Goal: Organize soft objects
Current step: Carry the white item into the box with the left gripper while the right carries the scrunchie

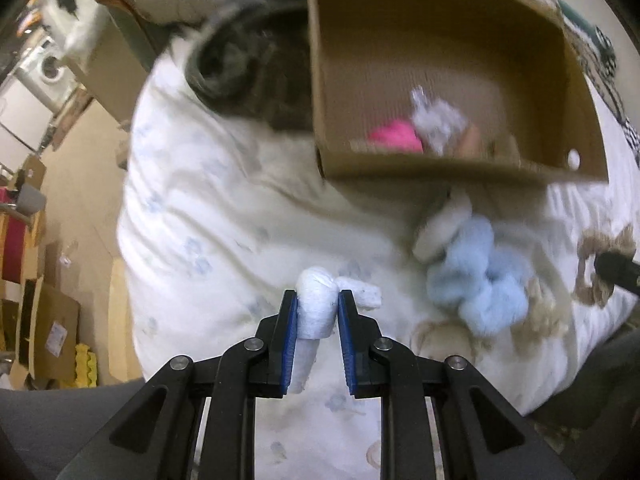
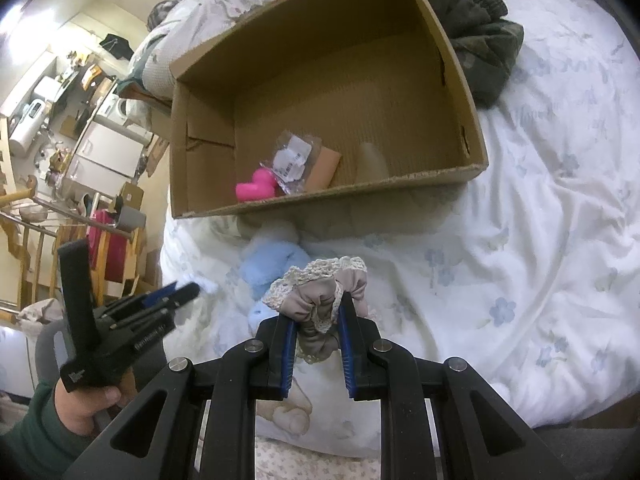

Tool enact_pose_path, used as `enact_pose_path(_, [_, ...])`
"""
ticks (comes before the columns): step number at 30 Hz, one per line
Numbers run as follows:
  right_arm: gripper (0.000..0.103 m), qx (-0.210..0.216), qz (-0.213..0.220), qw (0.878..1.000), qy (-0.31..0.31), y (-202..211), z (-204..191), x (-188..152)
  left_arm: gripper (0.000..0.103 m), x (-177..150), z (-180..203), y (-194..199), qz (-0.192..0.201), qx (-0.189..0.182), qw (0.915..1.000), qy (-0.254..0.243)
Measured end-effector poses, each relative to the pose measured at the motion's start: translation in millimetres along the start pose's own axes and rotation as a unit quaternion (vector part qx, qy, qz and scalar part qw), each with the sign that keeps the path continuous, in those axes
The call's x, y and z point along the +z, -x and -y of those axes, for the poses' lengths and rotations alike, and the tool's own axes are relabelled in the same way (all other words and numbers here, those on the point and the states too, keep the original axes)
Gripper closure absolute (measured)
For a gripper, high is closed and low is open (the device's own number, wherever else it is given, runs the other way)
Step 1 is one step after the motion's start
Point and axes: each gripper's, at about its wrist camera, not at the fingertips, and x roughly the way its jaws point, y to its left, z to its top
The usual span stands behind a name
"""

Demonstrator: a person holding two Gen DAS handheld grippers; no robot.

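Observation:
My left gripper (image 1: 318,304) is shut on a white foam piece (image 1: 316,308) above the white floral bedding. It also shows in the right wrist view (image 2: 176,294) at the left, held by a hand. My right gripper (image 2: 318,312) is shut on a beige scrunchie with cream lace trim (image 2: 320,292). An open cardboard box (image 2: 460,176) lies on the bed ahead, holding a pink soft toy (image 2: 256,188), a clear packet with a white label (image 2: 294,160) and a tan piece. A light blue fluffy item (image 1: 480,280) lies before the box, also in the right wrist view (image 2: 272,268).
A dark green garment (image 2: 480,40) lies beside the box at the back. A beige crochet piece (image 1: 600,268) lies at the right on the bed. Cluttered shelves, boxes and a washing machine (image 1: 50,66) stand off the bed's left side.

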Motion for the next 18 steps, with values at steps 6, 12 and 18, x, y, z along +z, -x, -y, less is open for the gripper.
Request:
enact_pose_path(6, [0.082, 0.004, 0.018, 1.0, 0.005, 6, -4, 3, 0.085, 13, 3, 26, 0.064, 0.001, 0.9978, 0.018])
enact_pose_path(12, [0.082, 0.015, 0.066, 0.998, 0.012, 25, -12, 9, 0.085, 21, 6, 60, 0.128, -0.012, 0.9911, 0.037])
enact_pose_path(18, [0.082, 0.035, 0.132, 0.991, 0.005, 58, -15, 19, 0.085, 35, 10, 97, 0.184, -0.027, 0.9821, 0.025])
